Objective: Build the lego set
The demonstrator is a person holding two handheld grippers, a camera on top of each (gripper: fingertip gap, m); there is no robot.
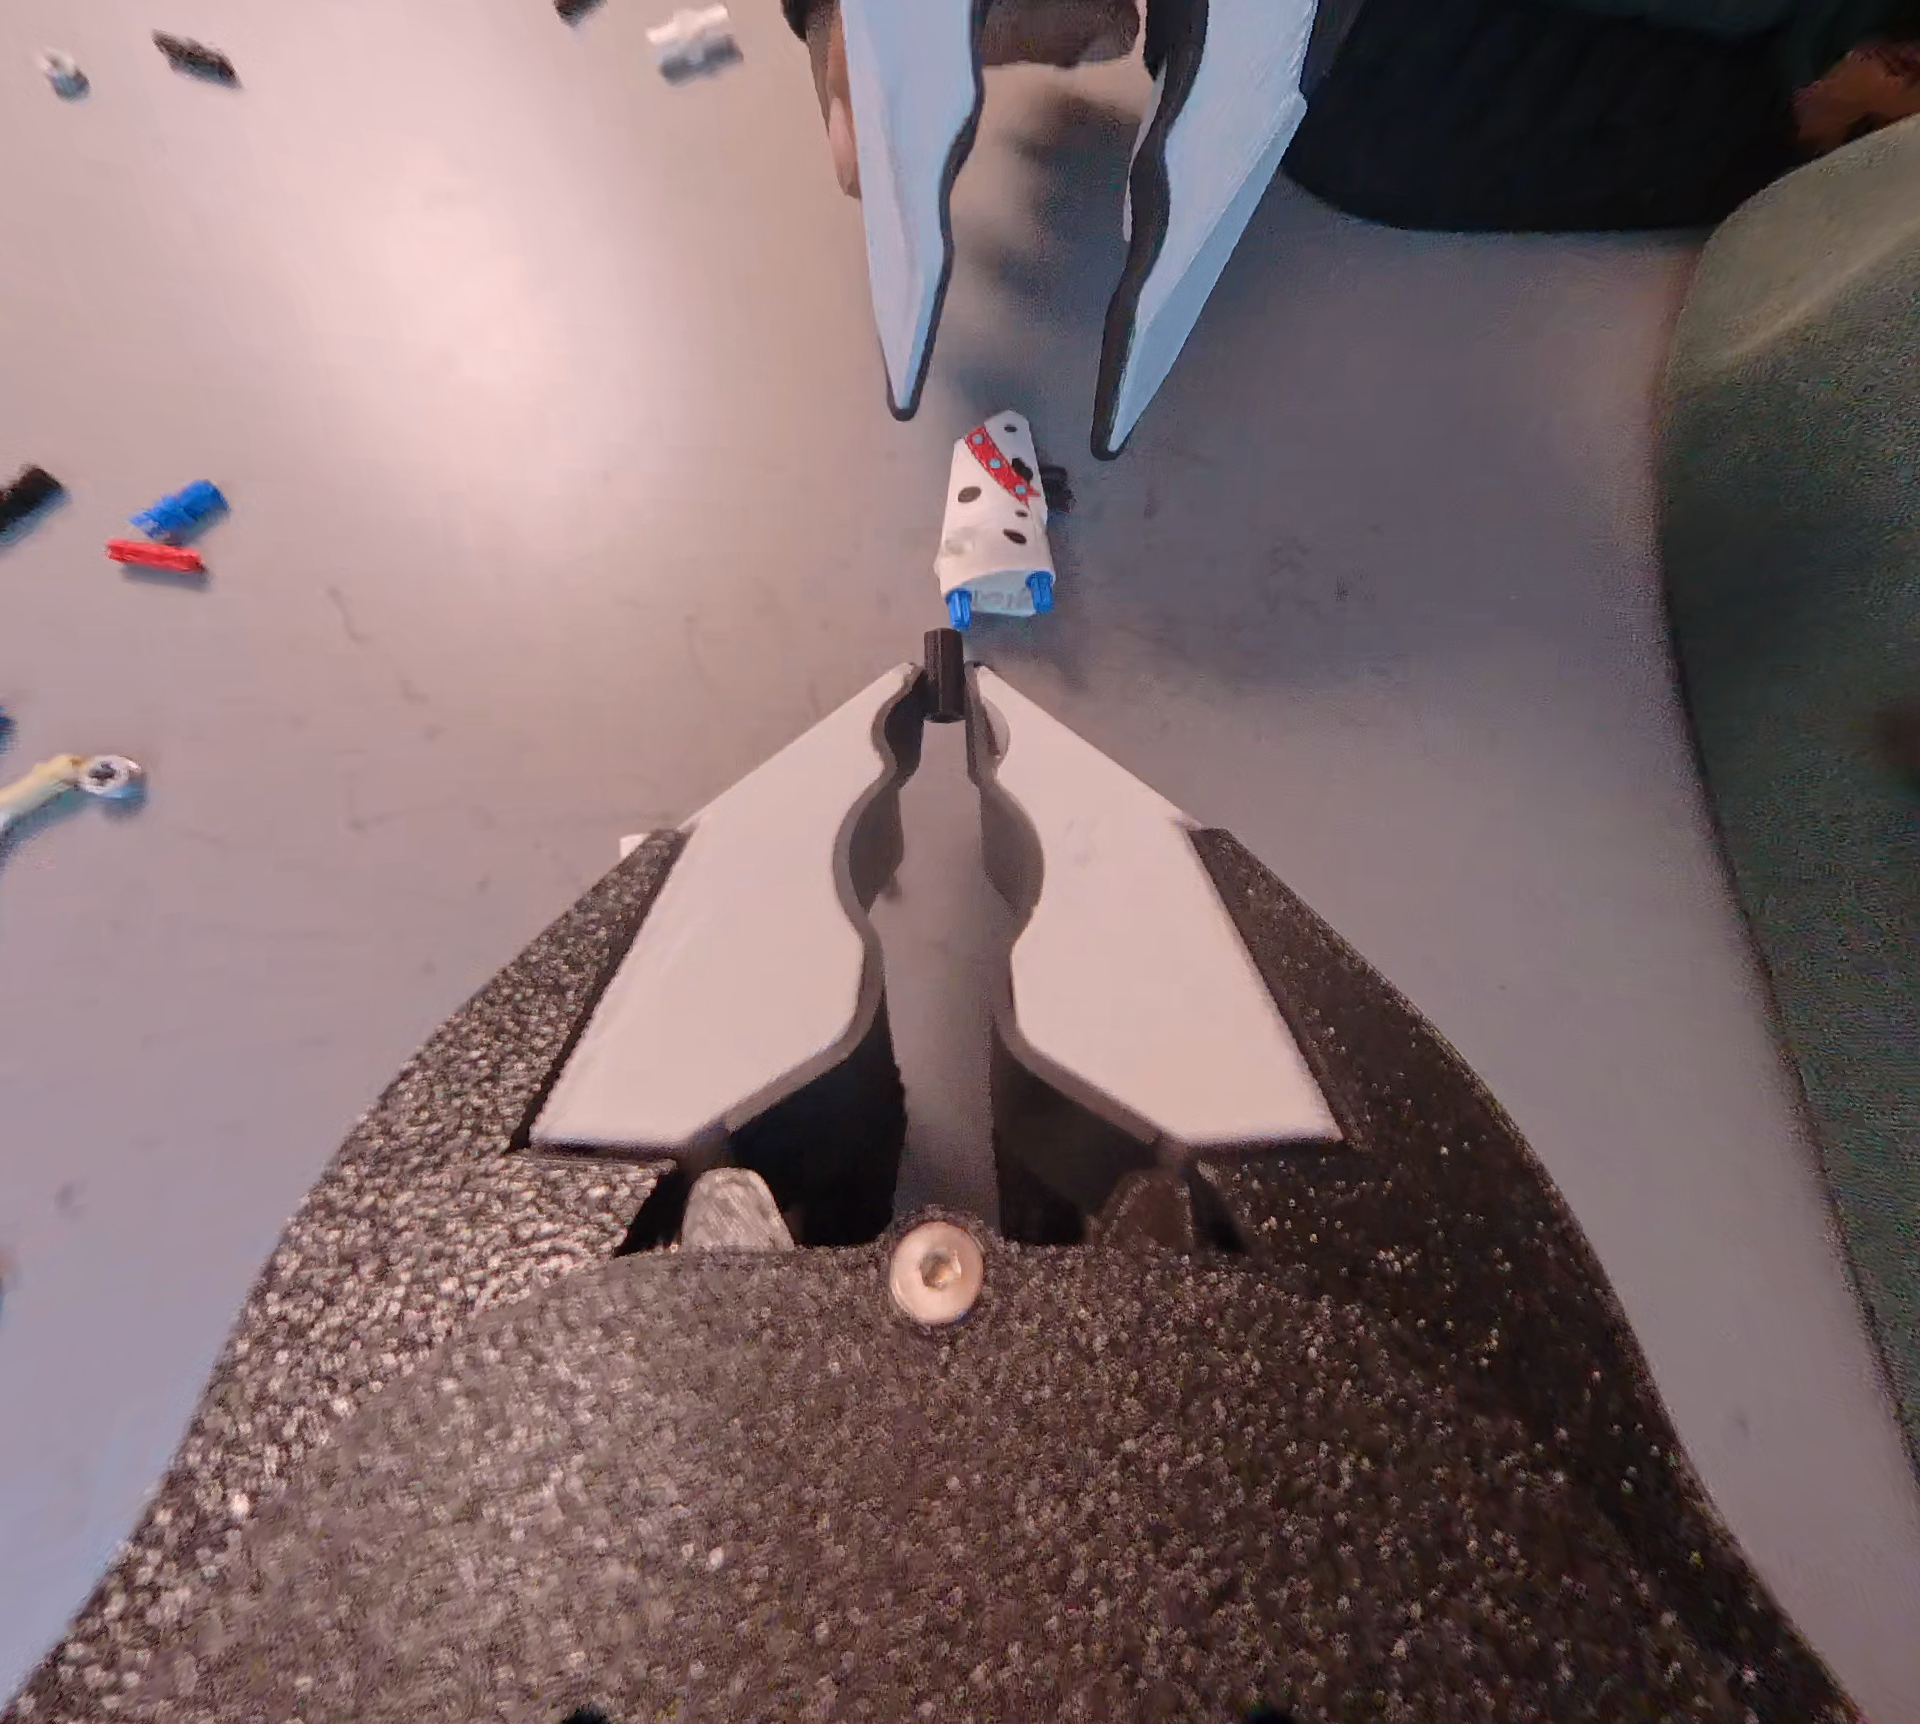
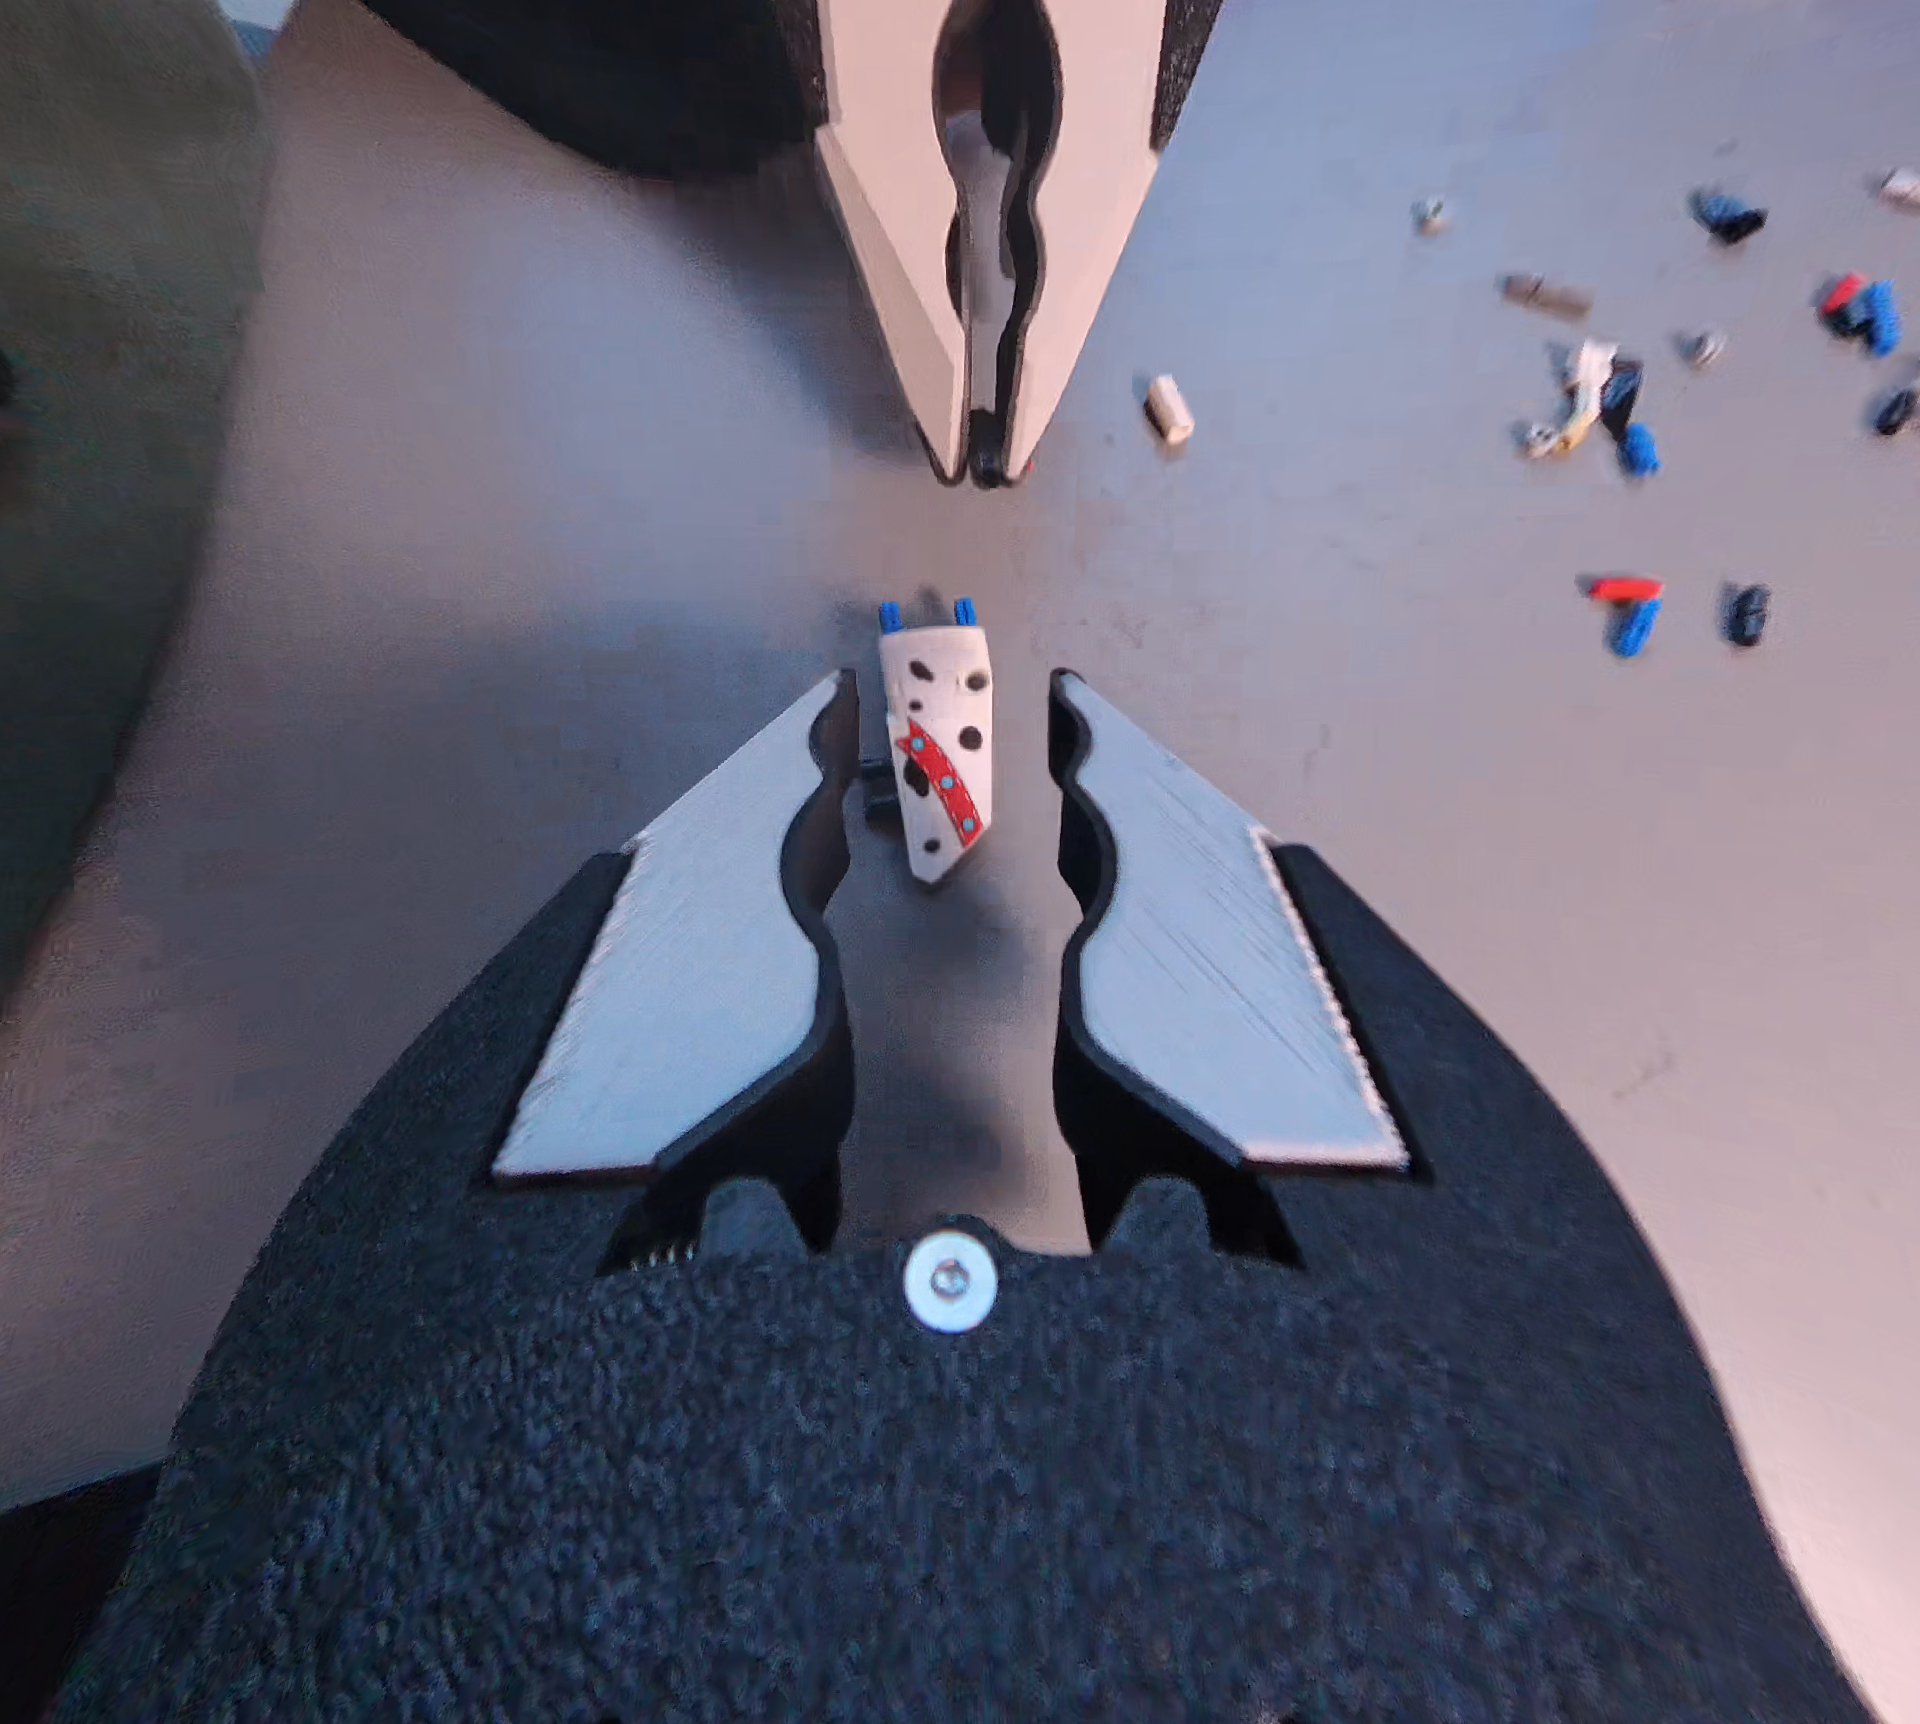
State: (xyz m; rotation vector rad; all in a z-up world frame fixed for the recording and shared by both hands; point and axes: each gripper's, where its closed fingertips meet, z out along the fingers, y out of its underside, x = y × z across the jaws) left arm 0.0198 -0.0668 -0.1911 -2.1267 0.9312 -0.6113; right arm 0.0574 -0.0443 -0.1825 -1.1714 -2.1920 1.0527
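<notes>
Lying on the table [image 1: 436, 303], a lego piece [image 1: 995, 521] between left gripper [image 1: 948, 682] and right gripper [image 2: 951, 687], pegs toward the left one. Well apart to the left gripper's left, loose lego parts [image 1: 166, 521].

Table [image 1: 416, 324]: I see smooth grey, faintly glossy.
Fingers [image 2: 675, 947]: matt pale plastic, finely ridged.
Spotted piece [image 2: 940, 760] between fingers: glossy printed plastic.

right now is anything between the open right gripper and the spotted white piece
Nothing visible. The spotted white piece lies on the table between the fingers of the open right gripper. The left gripper, shut on a small black peg, is beyond it.
</notes>
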